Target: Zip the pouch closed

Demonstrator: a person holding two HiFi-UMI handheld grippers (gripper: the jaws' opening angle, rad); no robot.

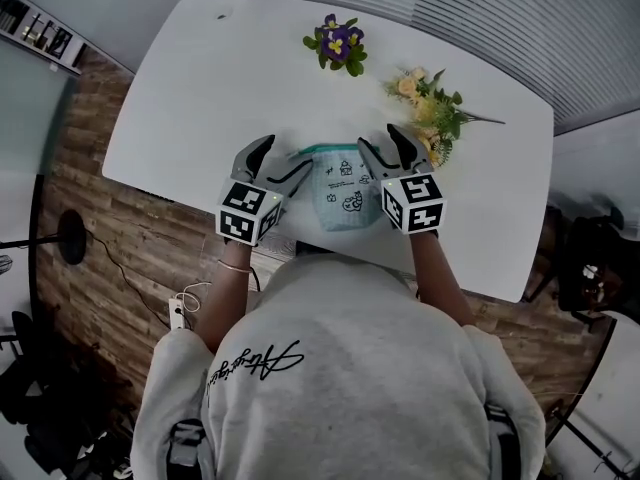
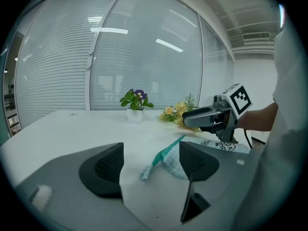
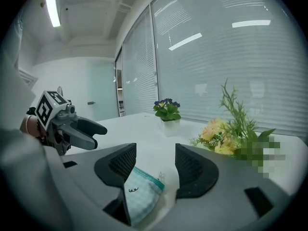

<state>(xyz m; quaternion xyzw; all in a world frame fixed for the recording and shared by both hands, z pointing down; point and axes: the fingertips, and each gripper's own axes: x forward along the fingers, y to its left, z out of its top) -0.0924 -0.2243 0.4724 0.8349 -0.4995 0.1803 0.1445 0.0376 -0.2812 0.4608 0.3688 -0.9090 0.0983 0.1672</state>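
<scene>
Teal-edged pouch lay on white table, zip running across between my left gripper and right gripper; both jaws stood apart, gripping nothing, one pouch end before each.

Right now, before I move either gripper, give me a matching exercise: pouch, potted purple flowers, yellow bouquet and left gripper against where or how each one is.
1. pouch
2. potted purple flowers
3. yellow bouquet
4. left gripper

A. standing upright, farthest across the table
B. fingers apart, nothing clamped, at the pouch's left end
C. flat on the table, between the two grippers
D. lying on its side, beyond the right gripper

Pairs: 1-C, 2-A, 3-D, 4-B.
</scene>
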